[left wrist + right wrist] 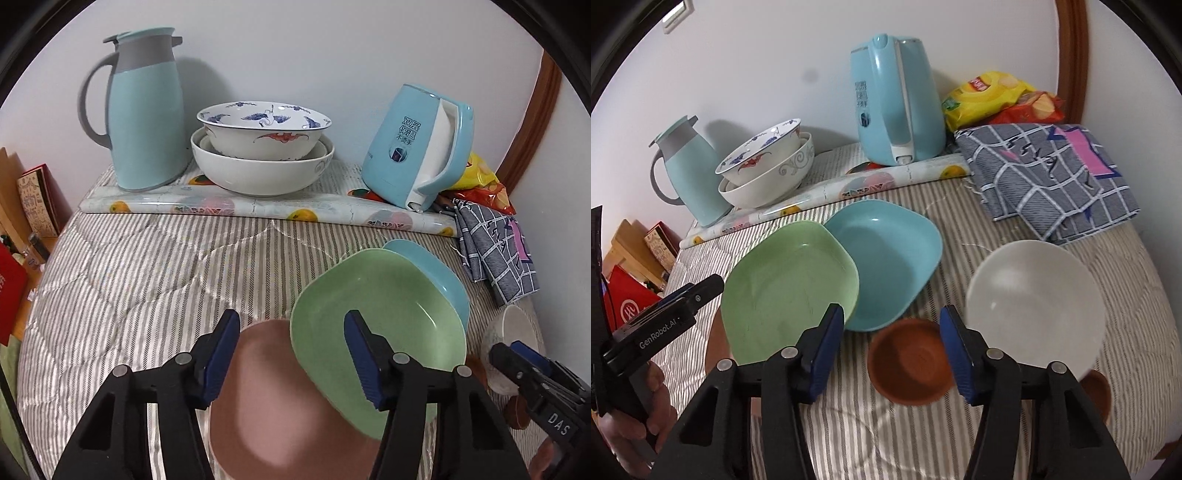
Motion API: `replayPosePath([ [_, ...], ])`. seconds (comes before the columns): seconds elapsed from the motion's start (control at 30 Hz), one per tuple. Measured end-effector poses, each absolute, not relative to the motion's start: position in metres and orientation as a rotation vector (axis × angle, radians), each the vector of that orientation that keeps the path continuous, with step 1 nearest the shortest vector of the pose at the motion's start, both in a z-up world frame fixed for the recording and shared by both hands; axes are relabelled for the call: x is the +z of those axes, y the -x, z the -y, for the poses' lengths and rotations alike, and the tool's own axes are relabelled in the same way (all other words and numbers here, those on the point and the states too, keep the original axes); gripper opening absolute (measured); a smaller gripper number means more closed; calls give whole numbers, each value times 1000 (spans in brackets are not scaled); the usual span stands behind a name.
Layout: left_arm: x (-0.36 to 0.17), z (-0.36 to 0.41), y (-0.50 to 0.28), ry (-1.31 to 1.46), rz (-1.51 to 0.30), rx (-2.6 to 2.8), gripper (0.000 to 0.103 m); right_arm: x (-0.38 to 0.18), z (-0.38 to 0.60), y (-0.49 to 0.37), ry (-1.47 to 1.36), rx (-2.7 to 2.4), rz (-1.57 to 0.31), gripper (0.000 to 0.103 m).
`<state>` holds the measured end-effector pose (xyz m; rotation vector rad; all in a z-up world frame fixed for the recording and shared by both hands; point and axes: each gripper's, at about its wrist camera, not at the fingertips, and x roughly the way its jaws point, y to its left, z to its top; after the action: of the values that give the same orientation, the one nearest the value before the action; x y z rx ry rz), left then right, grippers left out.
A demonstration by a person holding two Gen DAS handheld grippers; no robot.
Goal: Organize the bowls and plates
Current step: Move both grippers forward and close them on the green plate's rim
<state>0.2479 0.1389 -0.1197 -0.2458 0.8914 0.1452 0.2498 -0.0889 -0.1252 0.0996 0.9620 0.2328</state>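
Left tool (291, 354) half-open; right tool (892, 349) likewise

Green plate (790, 284), pale blue plate (886, 258), white bowl (1034, 306), terracotta-brown saucer (908, 362). Grey-and-white striped quilt (129, 277). Blue crane-patterned bowl (264, 129).

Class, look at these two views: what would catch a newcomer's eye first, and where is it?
The overlapping green plate and blue plate sit mid-bedspread, with a white bowl to their right. Behind them, stacked bowls stand between a thermos jug and a blue kettle by the wall.

Black left gripper (291, 354) and right gripper (892, 350), blue ribbed pads.
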Motion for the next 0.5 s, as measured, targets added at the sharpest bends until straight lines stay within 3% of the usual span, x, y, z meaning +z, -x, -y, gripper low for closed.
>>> replayPosePath([
  [0.37,-139,-139,-270,251,-930,140,48,-150,70,-279,-99,258,-1004,53],
  [0.43,-143,-140,-273,263,-943,132,40,-156,66,-282,-92,268,-1022,49],
  [0.5,-146,-139,-275,268,-954,120,30,-160,63,-285,-96,284,-1045,34],
])
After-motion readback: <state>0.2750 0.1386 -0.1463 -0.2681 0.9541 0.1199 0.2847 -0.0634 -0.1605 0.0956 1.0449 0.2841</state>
